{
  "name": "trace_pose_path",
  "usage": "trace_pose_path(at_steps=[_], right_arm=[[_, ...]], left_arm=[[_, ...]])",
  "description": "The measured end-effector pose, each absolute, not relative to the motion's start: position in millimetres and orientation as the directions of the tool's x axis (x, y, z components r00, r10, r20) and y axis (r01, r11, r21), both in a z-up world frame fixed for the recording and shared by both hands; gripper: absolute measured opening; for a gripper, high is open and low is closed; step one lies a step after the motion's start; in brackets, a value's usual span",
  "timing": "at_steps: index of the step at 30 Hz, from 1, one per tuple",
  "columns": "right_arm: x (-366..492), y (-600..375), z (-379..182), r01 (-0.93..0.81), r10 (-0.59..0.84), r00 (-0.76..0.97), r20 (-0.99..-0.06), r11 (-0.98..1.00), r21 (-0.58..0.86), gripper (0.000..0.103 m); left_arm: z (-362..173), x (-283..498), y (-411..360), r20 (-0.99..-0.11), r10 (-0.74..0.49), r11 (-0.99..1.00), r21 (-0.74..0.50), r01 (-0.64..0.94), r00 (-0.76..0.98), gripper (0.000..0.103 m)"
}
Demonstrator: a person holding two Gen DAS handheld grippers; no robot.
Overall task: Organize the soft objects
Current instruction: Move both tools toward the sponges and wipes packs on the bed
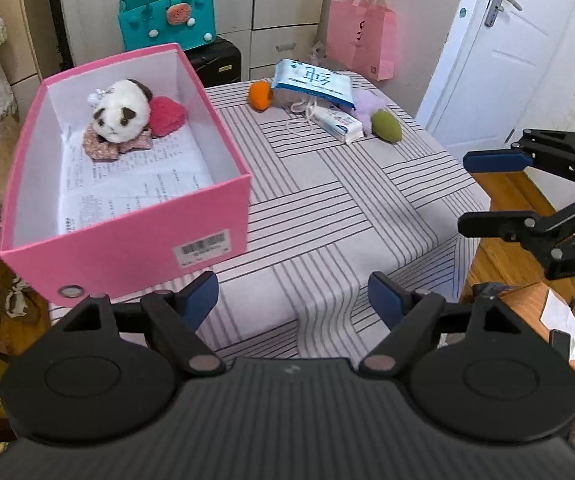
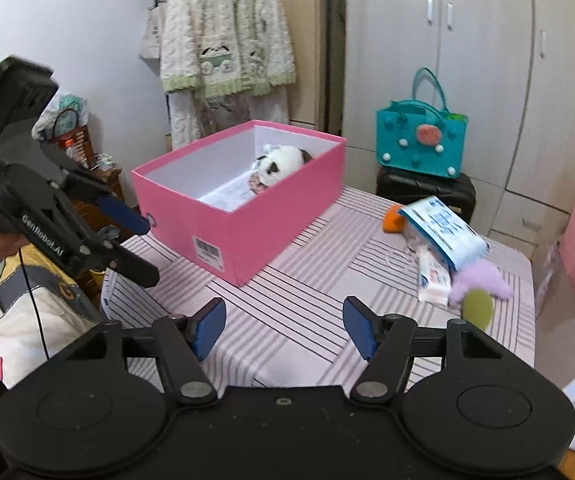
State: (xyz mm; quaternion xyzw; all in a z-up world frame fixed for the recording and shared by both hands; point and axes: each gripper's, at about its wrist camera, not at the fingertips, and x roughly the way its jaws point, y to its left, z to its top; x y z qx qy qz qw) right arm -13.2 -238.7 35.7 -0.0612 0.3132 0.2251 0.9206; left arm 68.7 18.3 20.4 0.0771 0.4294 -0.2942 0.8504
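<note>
A pink box (image 1: pixel 135 236) (image 2: pixel 263 220) stands on the striped table (image 1: pixel 327 208) at the left. In it lie a white panda plush (image 1: pixel 121 114) (image 2: pixel 281 162) and a red soft toy (image 1: pixel 167 114). At the table's far side lie an orange soft toy (image 1: pixel 260 95) (image 2: pixel 393 219), a purple soft toy (image 1: pixel 367 106) (image 2: pixel 483 278) and a green soft toy (image 1: pixel 386 126) (image 2: pixel 477 308). My left gripper (image 1: pixel 293 300) (image 2: pixel 143 244) is open and empty over the near table edge. My right gripper (image 2: pixel 283 328) (image 1: pixel 475 192) is open and empty at the table's right.
A large blue-white tissue pack (image 1: pixel 313 82) (image 2: pixel 443 230) and a small tissue pack (image 1: pixel 337 122) (image 2: pixel 431 276) lie among the soft toys. A teal bag (image 1: pixel 167 16) sits on a black suitcase (image 1: pixel 217 60) behind the table. A pink paper bag (image 1: pixel 361 40) and a white door (image 1: pixel 503 52) are at the right.
</note>
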Motion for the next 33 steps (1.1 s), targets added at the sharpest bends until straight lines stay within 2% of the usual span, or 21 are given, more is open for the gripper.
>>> trace_pose_path(at_steps=[7, 15, 24, 25, 28, 33], right_arm=[[-13.3, -265.7, 12.5, -0.401, 0.334, 0.741, -0.583, 0.916, 0.014, 0.074], [3.1, -303.7, -16.7, -0.276, 0.247, 0.809, -0.534, 0.961, 0.026, 0.077], [31.1, -337.3, -38.1, -0.18, 0.177, 0.854, -0.49, 0.983, 0.04, 0.077], [34.7, -340.1, -39.8, -0.174, 0.171, 0.857, -0.487, 0.984, 0.039, 0.078], [45.4, -347.7, -45.4, -0.155, 0.154, 0.867, -0.473, 0.987, 0.038, 0.09], [63.6, -359.4, -54.8, -0.133, 0.13, 0.869, -0.477, 0.991, 0.028, 0.09]], left_arm=[[-1.5, 71.1, -4.4, -0.736, -0.489, 0.806, -0.176, 0.565, 0.468, 0.082], [-16.8, 75.9, -42.2, -0.665, -0.522, 0.803, -0.172, 0.57, 0.534, 0.082], [-28.6, 102.4, -83.0, -0.632, -0.536, 0.806, -0.186, 0.561, 0.56, 0.084], [-29.6, 106.1, -87.5, -0.626, -0.534, 0.81, -0.184, 0.557, 0.569, 0.086], [-32.2, 118.4, -101.5, -0.607, -0.534, 0.816, -0.188, 0.547, 0.588, 0.091], [-36.8, 136.6, -124.4, -0.584, -0.526, 0.828, -0.187, 0.528, 0.618, 0.097]])
